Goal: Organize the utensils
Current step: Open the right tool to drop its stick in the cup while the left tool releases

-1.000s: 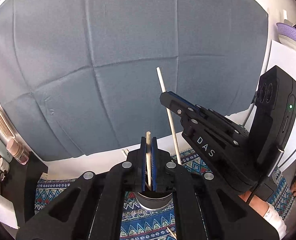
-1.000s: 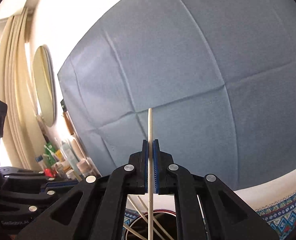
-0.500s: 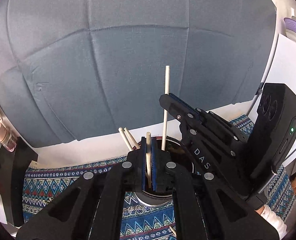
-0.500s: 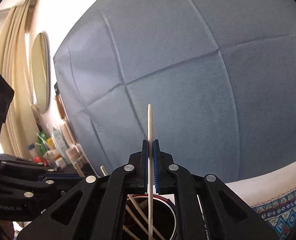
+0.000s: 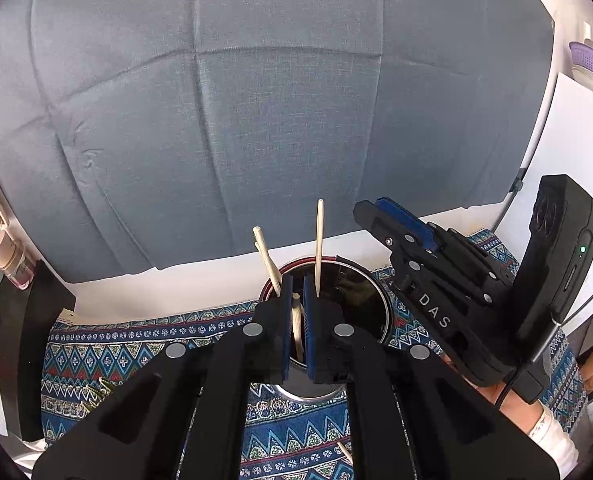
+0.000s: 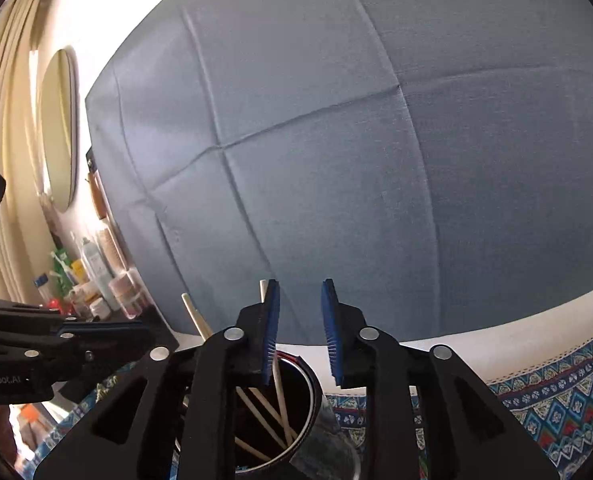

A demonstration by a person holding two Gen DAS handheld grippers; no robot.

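Over the patterned tablecloth, left wrist view: left gripper clamped on one wooden chopstick, above the round metal holder; three chopsticks stand inside; right gripper at right. Right wrist view: right gripper, fingers apart, nothing between; holder below with chopsticks; blue backdrop cloth beyond.

Bright daylight from left, sharp focus, heavy fisheye edge warping.
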